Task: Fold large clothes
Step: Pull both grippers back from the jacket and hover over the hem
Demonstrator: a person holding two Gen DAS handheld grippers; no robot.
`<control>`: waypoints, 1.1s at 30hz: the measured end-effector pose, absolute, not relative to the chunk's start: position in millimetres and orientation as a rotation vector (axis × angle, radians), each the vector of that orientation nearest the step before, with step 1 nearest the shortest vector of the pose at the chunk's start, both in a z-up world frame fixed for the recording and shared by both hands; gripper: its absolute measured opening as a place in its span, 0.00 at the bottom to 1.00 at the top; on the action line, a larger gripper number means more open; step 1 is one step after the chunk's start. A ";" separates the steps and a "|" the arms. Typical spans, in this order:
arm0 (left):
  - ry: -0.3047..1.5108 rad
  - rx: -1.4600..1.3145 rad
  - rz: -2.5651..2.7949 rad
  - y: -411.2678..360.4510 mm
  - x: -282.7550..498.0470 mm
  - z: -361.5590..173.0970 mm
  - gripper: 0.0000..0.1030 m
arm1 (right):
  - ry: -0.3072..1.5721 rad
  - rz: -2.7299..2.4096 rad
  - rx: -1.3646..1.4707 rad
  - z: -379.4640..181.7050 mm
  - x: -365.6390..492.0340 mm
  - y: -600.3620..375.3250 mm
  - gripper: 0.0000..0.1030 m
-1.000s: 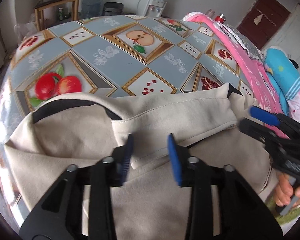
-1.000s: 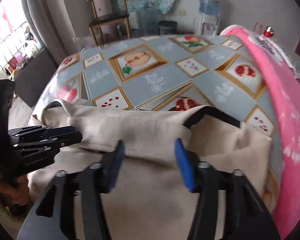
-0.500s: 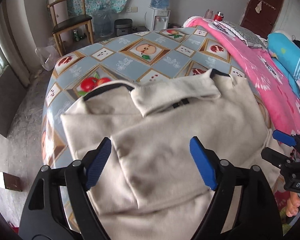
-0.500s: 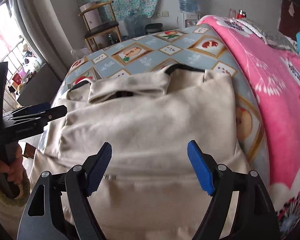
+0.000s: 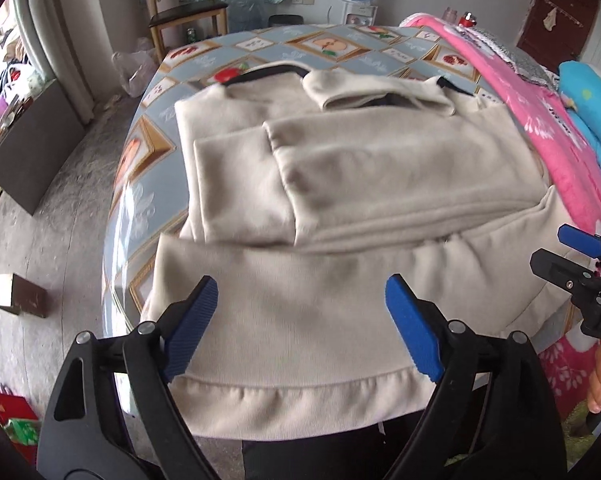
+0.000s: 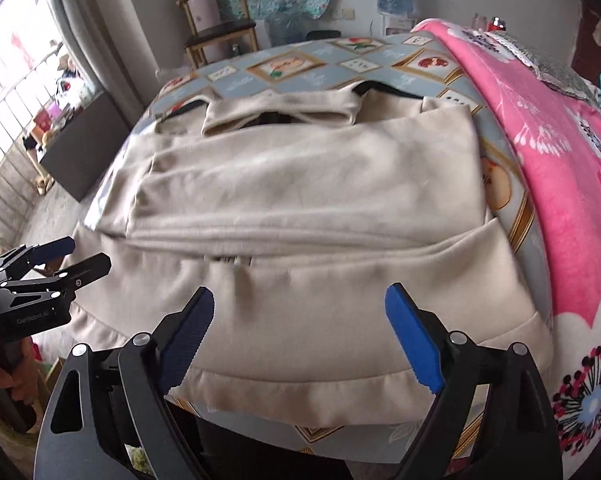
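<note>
Both tongs stand wide apart and hold nothing: the left tongs [image 5: 300, 320] hover low in the left wrist frame above the near hem, and the right tongs [image 6: 298, 334] do the same in the right wrist frame. The beige garment [image 5: 360, 184] lies on the desk [image 5: 260, 52] with the fruit-patterned cloth, filling the centre of both frames; its sleeves are folded in across the body, its collar lies toward the top of the frame, and its ribbed hem [image 6: 300, 392] hangs over the near desk edge at the bottom. A pink blanket [image 6: 548, 152] runs along the right side, just beside the garment. The step in hand appears to be taking the hem to fold the lower half up toward the collar. To do it well, each pair of tongs should likely bite the hem near its own corner, well apart from the other, catching all layers of cloth rather than only the top one. Both sides would then best rise and travel together, so the fold line stays straight and the tucked sleeves are not dragged out. The right corner sits near the blanket, so that side needs care not to snag it.
</note>
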State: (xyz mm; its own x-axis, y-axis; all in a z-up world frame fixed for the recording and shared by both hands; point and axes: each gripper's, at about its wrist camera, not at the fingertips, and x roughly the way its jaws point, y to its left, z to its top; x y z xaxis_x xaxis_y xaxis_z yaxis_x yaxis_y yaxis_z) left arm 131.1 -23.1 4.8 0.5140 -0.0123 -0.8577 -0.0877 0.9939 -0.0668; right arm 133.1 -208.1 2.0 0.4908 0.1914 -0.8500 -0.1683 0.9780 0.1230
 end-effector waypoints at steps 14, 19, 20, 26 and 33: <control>1.047 -0.073 0.087 -31.8 121.5 -27.8 0.80 | 1.046 0.214 0.002 -46.5 136.3 -193.8 0.94; 1.038 -0.126 0.131 -30.2 124.6 -30.4 0.80 | 1.016 0.190 -0.011 -49.0 135.0 -190.8 0.94; 1.039 -0.120 0.137 -31.2 125.3 -30.4 0.80 | 1.010 0.189 -0.007 -49.3 134.5 -191.4 0.94; 1.039 -0.125 0.158 -32.1 124.1 -28.1 0.80 | 1.014 0.215 0.034 -47.9 136.8 -198.6 0.94; 1.019 -0.067 0.164 -37.4 114.7 -15.1 0.80 | 1.008 0.290 0.213 -46.0 140.3 -221.3 0.94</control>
